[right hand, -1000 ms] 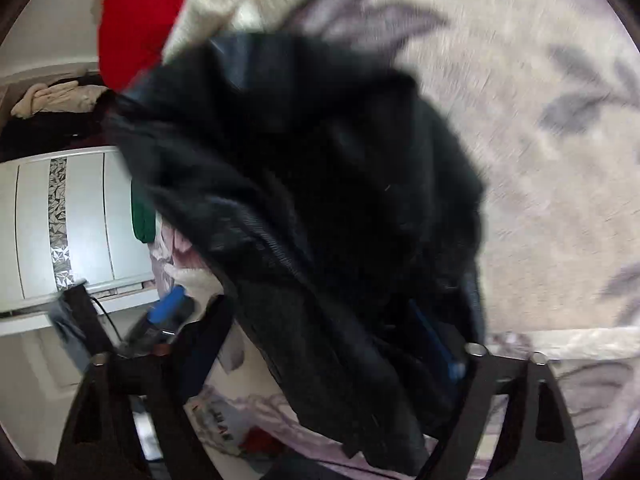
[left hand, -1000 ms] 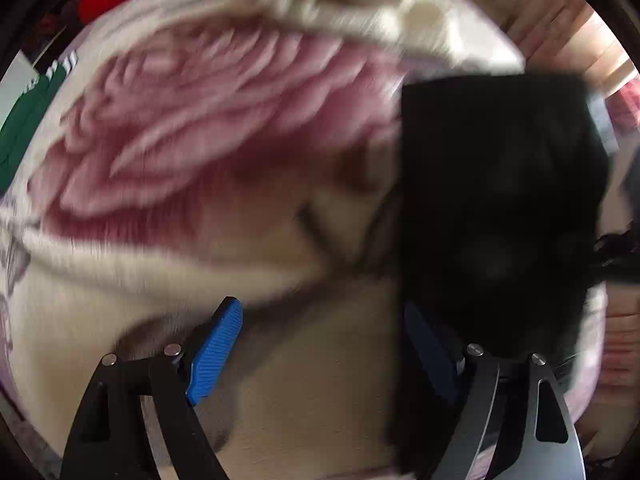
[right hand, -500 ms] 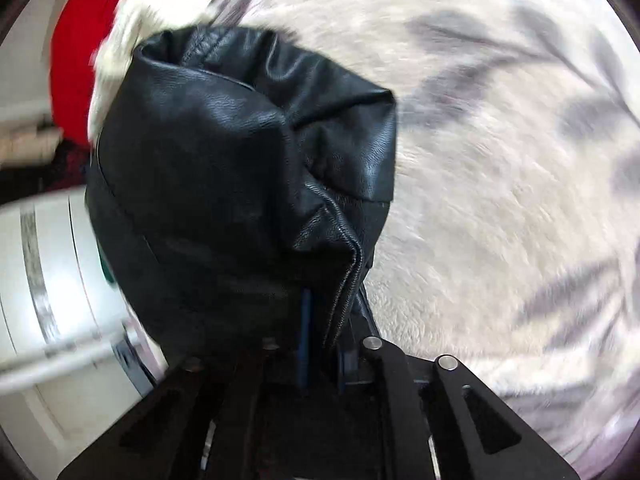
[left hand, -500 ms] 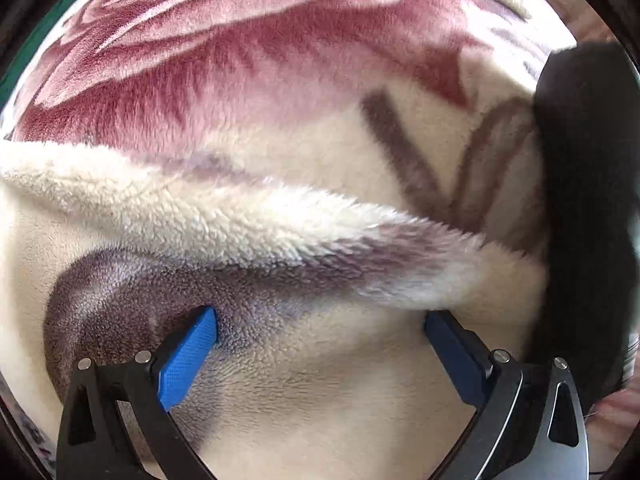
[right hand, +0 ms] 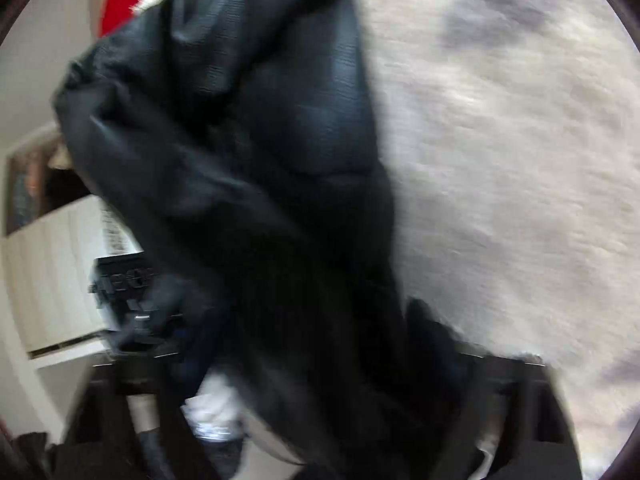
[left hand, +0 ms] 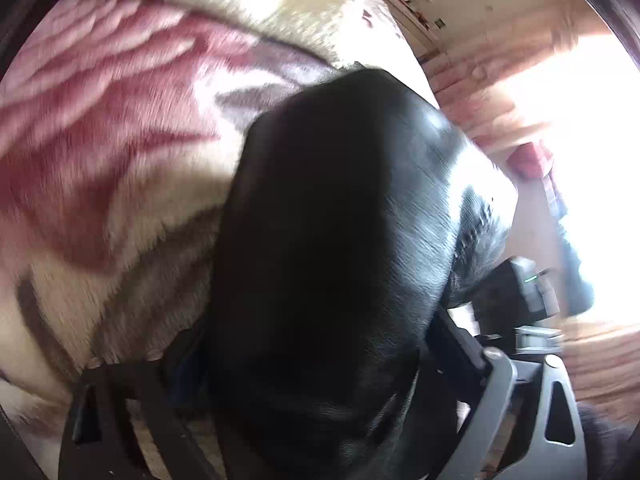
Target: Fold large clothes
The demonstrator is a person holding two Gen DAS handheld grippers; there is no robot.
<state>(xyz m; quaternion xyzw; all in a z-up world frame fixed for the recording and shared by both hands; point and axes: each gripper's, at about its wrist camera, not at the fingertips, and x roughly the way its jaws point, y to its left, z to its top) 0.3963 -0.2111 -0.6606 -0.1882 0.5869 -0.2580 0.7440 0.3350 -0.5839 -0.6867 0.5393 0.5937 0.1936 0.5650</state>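
Looks heavy, floppy, slick: black leather jacket (left hand: 340,220) bunched on the blanket (left hand: 100,140). Left claw (left hand: 320,348) closing round it, bite unclear; right claw (right hand: 316,340) opening, jacket between the jaws. Better grabbing seams or hem

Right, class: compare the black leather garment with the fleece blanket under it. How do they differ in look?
The black garment is smooth and shiny; the blanket is fluffy and matt. The garment is one plain colour; the blanket is cream with a pink and dark-red flower pattern. Both are soft textiles.

Left gripper (left hand: 320,364) closing (fingers wide), right gripper (right hand: 320,376) opening, both angled down
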